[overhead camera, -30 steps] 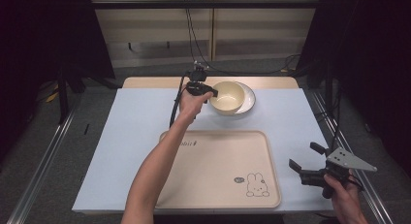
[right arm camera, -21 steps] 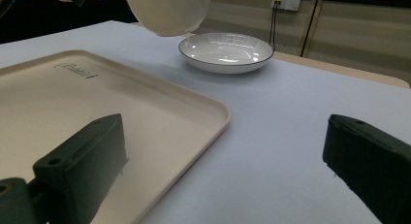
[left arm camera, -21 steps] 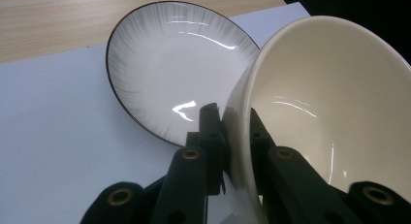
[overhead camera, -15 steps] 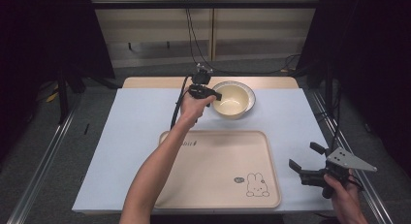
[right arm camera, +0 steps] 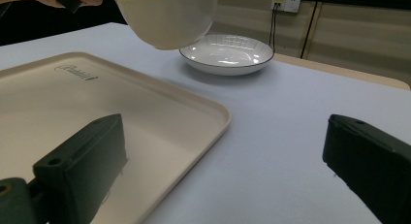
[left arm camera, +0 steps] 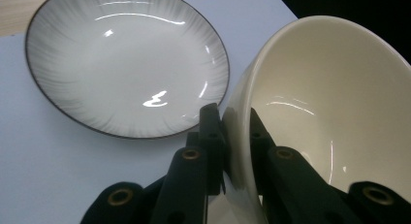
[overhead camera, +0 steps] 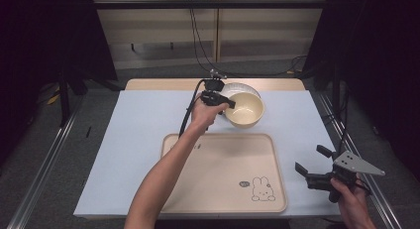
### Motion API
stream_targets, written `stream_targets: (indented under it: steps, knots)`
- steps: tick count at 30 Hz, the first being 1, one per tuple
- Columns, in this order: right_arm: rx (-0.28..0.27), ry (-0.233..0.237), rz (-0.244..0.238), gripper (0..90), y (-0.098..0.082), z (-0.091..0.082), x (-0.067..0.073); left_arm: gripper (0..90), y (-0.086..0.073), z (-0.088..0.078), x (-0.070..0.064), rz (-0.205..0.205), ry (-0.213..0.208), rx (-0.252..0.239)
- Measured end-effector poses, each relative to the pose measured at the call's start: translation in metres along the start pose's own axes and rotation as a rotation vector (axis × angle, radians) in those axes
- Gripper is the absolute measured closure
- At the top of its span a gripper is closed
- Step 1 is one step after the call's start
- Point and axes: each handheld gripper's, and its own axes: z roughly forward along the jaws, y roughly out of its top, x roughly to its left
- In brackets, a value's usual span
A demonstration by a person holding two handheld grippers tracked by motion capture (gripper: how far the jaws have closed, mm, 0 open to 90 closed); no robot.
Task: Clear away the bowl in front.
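Observation:
A cream bowl (overhead camera: 244, 111) hangs tilted above the table, just past the far edge of the beige tray (overhead camera: 218, 164). My left gripper (overhead camera: 229, 104) is shut on its rim, one jaw inside and one outside, as the left gripper view shows on the bowl (left arm camera: 329, 103). Behind it, a white plate with a dark rim (overhead camera: 236, 87) lies flat on the pale blue mat; the plate (left arm camera: 126, 64) holds nothing. My right gripper (overhead camera: 309, 158) stands open at the table's near right, nothing between its jaws. From there the bowl (right arm camera: 167, 18) floats above and in front of the plate (right arm camera: 227, 52).
The tray (right arm camera: 72, 103) carries a small rabbit print (overhead camera: 262, 188) near its front right corner. The blue mat (overhead camera: 133, 135) has free room left of the tray. Cables (overhead camera: 198, 35) hang behind the table's far edge.
The left gripper has carried the bowl off the plate, toward the tray and a little right, so the plate now shows behind it. The right gripper has kept still.

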Motion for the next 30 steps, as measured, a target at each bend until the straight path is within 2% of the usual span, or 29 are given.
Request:
stream_targets:
  steps: [2, 8, 10, 11, 14, 17, 19, 22, 25, 29, 30]
  knots:
    - [-0.004, -0.001, -0.001, 1.4, 0.000, 0.000, 0.000, 83.3, -0.001, 0.001, -0.003, -0.008, -0.012, -0.005]
    - [-0.002, 0.001, -0.001, 1.4, 0.000, 0.001, 0.000, 83.2, -0.003, 0.009, -0.012, 0.032, -0.026, 0.041]
    - [0.000, 0.000, 0.003, 1.5, 0.000, 0.001, 0.000, 83.3, -0.005, 0.014, -0.017, 0.023, -0.040, 0.040]
    - [-0.001, 0.000, 0.002, 1.4, 0.000, 0.001, 0.000, 83.2, -0.006, 0.015, -0.019, 0.038, -0.040, 0.057]
    - [0.001, -0.001, -0.001, 1.4, 0.000, 0.001, 0.000, 83.2, -0.007, 0.020, -0.024, 0.049, -0.046, 0.067]
    - [-0.001, 0.000, -0.001, 1.4, 0.000, 0.001, 0.000, 83.2, -0.010, 0.025, -0.028, 0.043, -0.053, 0.077]
    - [-0.002, -0.001, -0.004, 1.4, 0.000, 0.001, 0.000, 83.2, -0.012, 0.028, -0.030, 0.058, -0.056, 0.085]
    - [-0.002, 0.001, -0.006, 1.4, 0.000, 0.001, 0.000, 83.2, -0.014, 0.033, -0.032, 0.046, -0.066, 0.087]
    - [-0.001, 0.002, -0.008, 1.4, 0.000, 0.001, 0.000, 83.3, -0.017, 0.037, -0.034, 0.053, -0.058, 0.103]
    - [0.001, 0.007, -0.012, 1.4, 0.000, 0.002, 0.000, 83.3, -0.022, 0.044, -0.035, 0.048, -0.081, 0.114]
    - [0.002, 0.006, -0.012, 1.5, 0.000, 0.002, 0.000, 83.3, -0.024, 0.046, -0.035, 0.050, -0.070, 0.119]
